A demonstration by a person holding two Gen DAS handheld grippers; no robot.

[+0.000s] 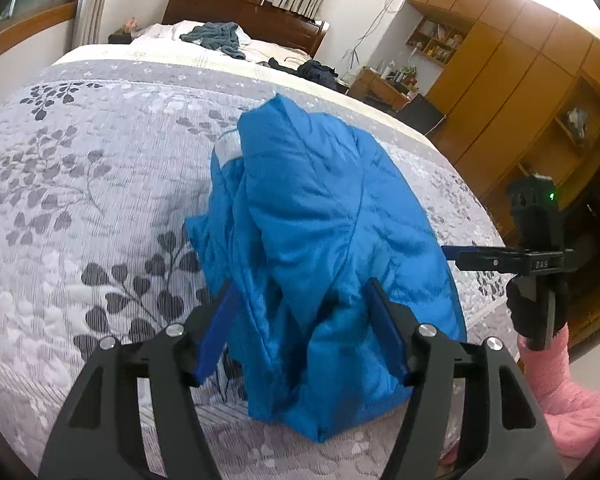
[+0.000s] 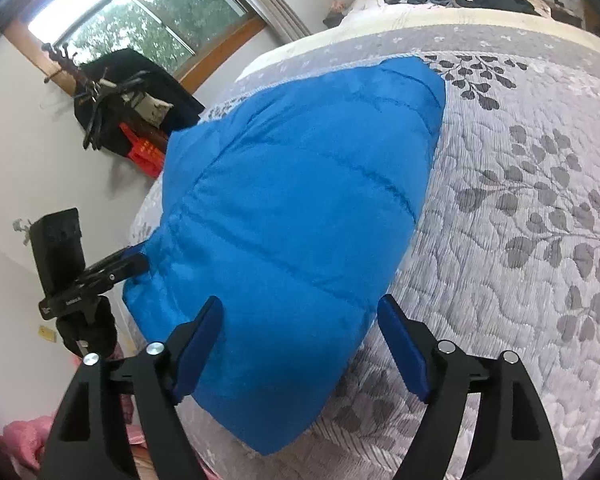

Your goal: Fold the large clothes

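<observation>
Blue padded jacket (image 1: 320, 240) lies bunched and partly folded on the bed, between the two hand-held grippers. Left gripper (image 1: 300, 320) has its jaws spread wide, one blue pad on each side of the near end of the jacket, with the fabric rising between them; the pads look close to the cloth, but I cannot tell whether they press it. Right gripper (image 2: 300, 340) is likewise spread apart, its blue fingers (image 2: 404, 352) straddling the jacket's near edge without clamping it. In the left wrist view the right gripper shows at the far right edge of the garment, held by a dark-gloved hand (image 1: 536, 308) with a pink sleeve (image 1: 556, 380) below it. Under the jacket lies a grey quilted bedspread (image 1: 80, 200) with a leaf pattern. Farther up the bed lie a grey-blue cloth (image 1: 216, 38) and a dark garment (image 1: 316, 70), near a brown wooden headboard (image 1: 256, 12). Wooden cabinets (image 1: 512, 72) line the wall on the right, and a window (image 2: 152, 12) shows beyond the bed's other side.
</observation>
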